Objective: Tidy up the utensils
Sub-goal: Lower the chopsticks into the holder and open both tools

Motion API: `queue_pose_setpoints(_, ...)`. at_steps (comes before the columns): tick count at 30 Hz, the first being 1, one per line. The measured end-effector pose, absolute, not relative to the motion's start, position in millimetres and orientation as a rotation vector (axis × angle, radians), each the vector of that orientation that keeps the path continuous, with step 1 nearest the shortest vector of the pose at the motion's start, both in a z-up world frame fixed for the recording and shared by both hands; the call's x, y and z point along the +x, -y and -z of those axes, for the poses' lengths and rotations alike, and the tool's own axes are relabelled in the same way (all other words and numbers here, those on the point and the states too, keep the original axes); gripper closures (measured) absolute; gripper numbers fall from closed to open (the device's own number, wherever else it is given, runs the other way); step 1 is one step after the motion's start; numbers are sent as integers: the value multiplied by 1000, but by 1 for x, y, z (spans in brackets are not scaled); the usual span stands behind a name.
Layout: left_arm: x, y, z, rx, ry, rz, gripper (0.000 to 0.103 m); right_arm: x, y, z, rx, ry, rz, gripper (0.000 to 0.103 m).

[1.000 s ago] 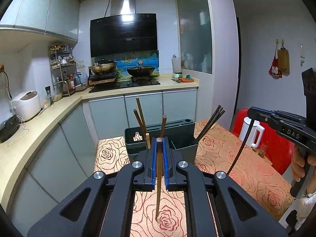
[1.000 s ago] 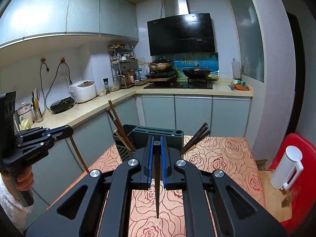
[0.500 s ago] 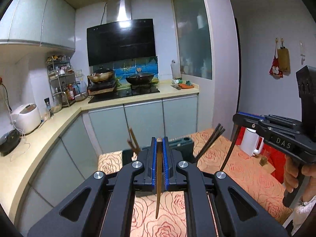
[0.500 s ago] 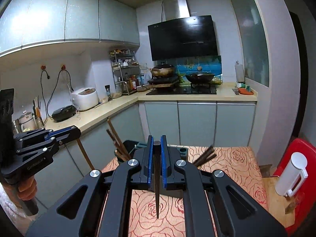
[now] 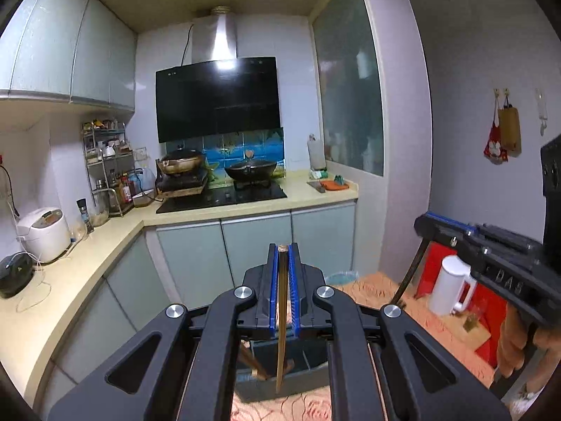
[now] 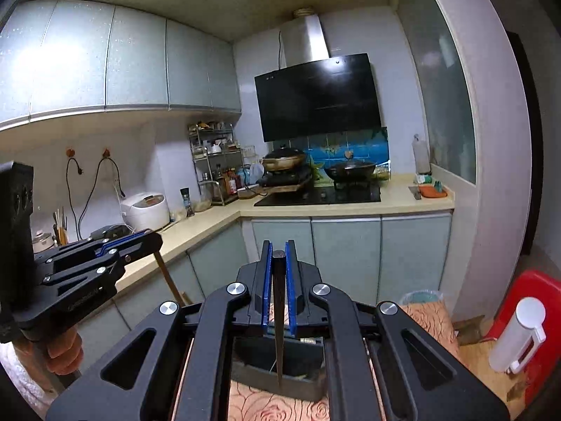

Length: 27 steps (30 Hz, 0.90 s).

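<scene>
My left gripper (image 5: 283, 251) is shut on a light brown chopstick (image 5: 280, 329) that hangs point down over the dark utensil holder (image 5: 280, 361). Brown chopstick ends (image 5: 253, 365) lean in the holder's left part. My right gripper (image 6: 278, 247) is shut on a dark chopstick (image 6: 278, 322) that hangs point down over the same holder (image 6: 280, 365). Each gripper also shows in the other's view: the right one (image 5: 426, 226) with its dark chopstick (image 5: 408, 275), the left one (image 6: 154, 242) with its brown chopstick (image 6: 168, 279).
The holder stands on a table with a rose-patterned cloth (image 6: 266, 407). A white jug (image 5: 450, 289) and a red chair (image 5: 487, 305) are at the right. A kitchen counter (image 5: 87, 263) with a rice cooker (image 5: 44, 233) runs along the left.
Both grippers have risen and moved forward over the holder with their chopsticks still held. The holder has dropped from mid-frame to beneath the fingers.
</scene>
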<state>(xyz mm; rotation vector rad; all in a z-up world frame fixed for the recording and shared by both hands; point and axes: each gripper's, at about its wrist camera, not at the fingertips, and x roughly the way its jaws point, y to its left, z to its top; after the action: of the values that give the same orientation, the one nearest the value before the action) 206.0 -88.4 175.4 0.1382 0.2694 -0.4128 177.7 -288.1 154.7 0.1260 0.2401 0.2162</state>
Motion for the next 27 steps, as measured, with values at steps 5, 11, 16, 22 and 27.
queue_pose_setpoints(5, 222, 99, -181, 117, -275, 426, 97, 196, 286, -154, 102, -244, -197, 95)
queue_pose_setpoints(11, 239, 109, -180, 121, -271, 428, 97, 216, 291, -147, 110, -261, -183, 95)
queue_pose_setpoints(16, 266, 114, -168, 107, -299, 400, 97, 233, 289, -135, 103, -290, -176, 95)
queue_pose_setpoints(22, 290, 110, -147, 93, -351, 371, 97, 247, 284, -121, 94, -323, -176, 95)
queue_pose_setpoints(27, 297, 106, -130, 97, -385, 365, 97, 256, 280, -107, 89, -358, -175, 95)
